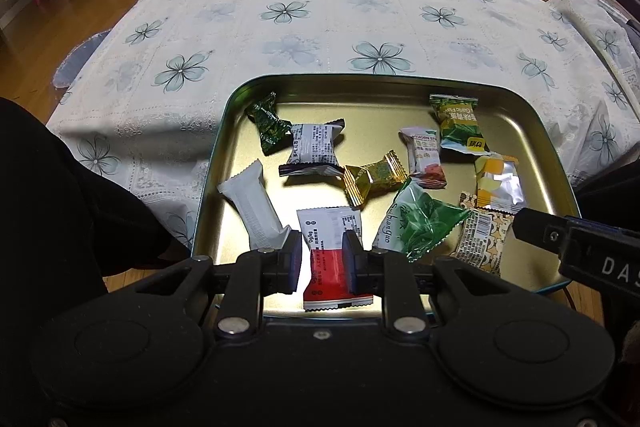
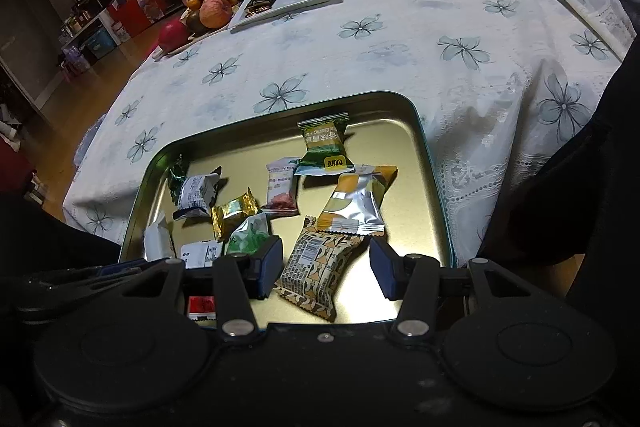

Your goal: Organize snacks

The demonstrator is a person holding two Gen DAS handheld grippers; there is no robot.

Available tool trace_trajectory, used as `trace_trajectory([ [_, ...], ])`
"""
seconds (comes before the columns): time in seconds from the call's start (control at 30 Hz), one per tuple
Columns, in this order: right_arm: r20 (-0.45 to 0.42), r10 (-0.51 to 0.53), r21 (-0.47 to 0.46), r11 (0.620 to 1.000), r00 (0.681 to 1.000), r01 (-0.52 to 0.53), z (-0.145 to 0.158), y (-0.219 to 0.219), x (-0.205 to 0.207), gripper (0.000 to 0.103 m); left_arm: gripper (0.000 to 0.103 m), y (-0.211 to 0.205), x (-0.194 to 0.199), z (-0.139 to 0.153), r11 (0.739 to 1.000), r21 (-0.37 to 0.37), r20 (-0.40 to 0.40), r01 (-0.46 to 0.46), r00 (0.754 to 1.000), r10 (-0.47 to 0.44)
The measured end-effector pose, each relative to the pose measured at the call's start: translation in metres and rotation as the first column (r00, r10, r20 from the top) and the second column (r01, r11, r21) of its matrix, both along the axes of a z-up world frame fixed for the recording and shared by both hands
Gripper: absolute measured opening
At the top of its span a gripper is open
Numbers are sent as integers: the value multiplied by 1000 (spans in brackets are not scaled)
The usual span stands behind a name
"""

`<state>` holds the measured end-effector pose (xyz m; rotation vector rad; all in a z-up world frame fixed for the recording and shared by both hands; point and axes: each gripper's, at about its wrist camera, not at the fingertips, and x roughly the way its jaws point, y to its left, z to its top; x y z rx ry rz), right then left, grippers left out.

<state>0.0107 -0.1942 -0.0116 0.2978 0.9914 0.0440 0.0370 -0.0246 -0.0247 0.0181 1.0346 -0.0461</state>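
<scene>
Now my left fingers (image 1: 322, 263) are clamped on the red-white packet (image 1: 334, 259) at the tin's (image 1: 400, 83) near edge. My right fingers (image 2: 326, 269) stand apart around the brown packet (image 2: 316, 275), unpressed; next, squeeze and lift.

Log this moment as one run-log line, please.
left gripper: shut on red-and-white snack packet | right gripper: open, straddling brown patterned packet | gold tin tray: loose snacks inside
</scene>
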Motion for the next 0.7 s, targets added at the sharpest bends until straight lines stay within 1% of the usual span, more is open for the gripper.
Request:
trace_trajectory([
  [0.17,-1,-8,3,1000,1000,8,-1,-1,1,51,31,4,1,-1,1000,-16,-7,-18,1000,18],
  [0.3,3,1,-13,1000,1000,-1,-1,2,1,51,31,5,2,-2,999,-24,-14,-25,1000,25],
  [0.7,12,14,-32,999,1000,-14,-1,5,-1,51,31,7,3,-2,999,-34,-20,-38,999,38],
])
